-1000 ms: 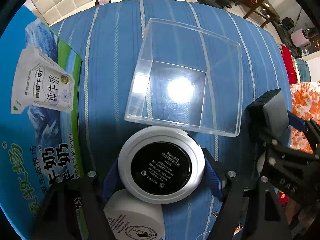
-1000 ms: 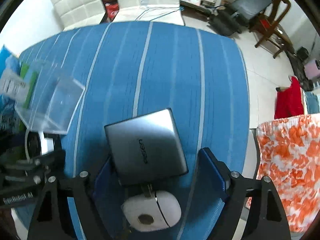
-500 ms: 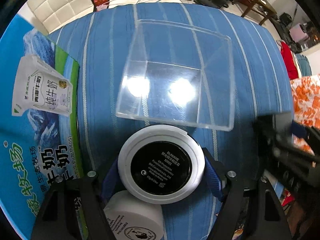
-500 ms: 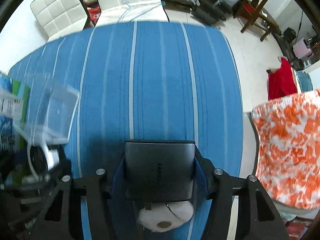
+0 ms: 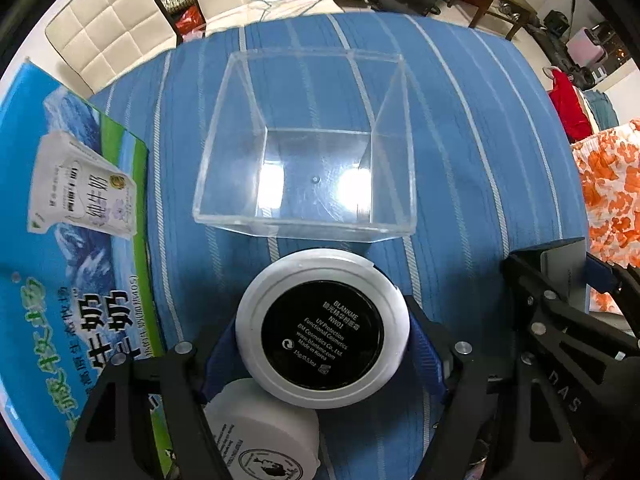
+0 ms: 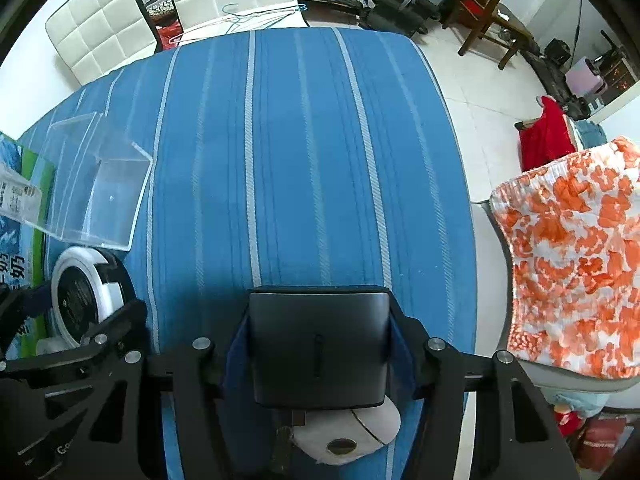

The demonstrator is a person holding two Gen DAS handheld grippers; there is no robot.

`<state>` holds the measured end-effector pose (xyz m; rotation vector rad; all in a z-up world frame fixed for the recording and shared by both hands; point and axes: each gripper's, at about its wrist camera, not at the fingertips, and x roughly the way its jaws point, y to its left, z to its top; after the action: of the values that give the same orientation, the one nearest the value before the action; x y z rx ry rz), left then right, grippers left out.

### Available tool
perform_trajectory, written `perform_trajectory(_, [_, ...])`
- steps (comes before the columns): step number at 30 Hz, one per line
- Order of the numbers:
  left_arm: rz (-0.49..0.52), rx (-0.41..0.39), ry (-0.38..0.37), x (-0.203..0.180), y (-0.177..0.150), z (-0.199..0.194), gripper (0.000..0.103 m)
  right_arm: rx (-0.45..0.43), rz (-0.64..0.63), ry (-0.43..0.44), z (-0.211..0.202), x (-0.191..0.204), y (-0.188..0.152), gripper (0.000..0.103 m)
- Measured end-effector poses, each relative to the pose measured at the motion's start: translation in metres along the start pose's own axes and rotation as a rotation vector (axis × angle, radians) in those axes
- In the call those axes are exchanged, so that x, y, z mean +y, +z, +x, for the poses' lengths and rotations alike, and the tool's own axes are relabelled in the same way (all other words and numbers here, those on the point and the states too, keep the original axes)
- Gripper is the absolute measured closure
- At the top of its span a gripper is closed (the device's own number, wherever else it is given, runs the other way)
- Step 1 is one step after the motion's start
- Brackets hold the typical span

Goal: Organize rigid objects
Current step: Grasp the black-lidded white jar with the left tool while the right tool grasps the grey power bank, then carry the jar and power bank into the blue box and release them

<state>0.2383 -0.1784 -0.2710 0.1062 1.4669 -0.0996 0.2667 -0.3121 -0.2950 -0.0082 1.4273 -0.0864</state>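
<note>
So both grippers have their hands full. Left gripper (image 5: 322,330) is clamped on a round white compact (image 5: 322,326), black label facing the camera, blue pads pressed to either side of it. It's held above the blue striped cloth (image 5: 460,140), just on the near side of a clear box (image 5: 304,140) that sits open-topped on the cloth with nothing in it. A white jar (image 5: 264,432) shows right under the compact, at the bottom of the left view; can't tell if the two touch.

Right gripper (image 6: 318,344) is closed on a dark flat box (image 6: 318,344), gripped by its two side edges and held roughly level over the near part of the cloth. A stubby plug sticks out of its near end, and a white mouse (image 6: 352,436) lies beneath it on the cloth.

From the right view the compact (image 6: 86,296) and clear box (image 6: 92,188) are off to the left, well apart from the dark box. A blue milk carton (image 5: 60,240) lies along the left edge of the cloth, beside the clear box. White chairs (image 6: 120,16) stand at the far end of the table.
</note>
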Motion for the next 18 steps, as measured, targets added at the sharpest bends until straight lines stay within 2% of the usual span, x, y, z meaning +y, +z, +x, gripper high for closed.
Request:
perform_trajectory(5, [0.025, -0.041, -0.006, -0.003, -0.003, -0.016, 0.03, -0.064, 0.008, -0.02, -0.022, -0.001, -0.009, 0.042])
perform_trajectory(11, [0.045, -0.099, -0.022, -0.001, -0.01, -0.045, 0.03, -0.124, 0.061, -0.004, -0.054, -0.009, -0.021, 0.042])
perform_trajectory(18, [0.072, -0.193, -0.061, 0.011, -0.016, -0.096, 0.03, -0.216, 0.096, 0.004, -0.118, -0.01, -0.038, 0.042])
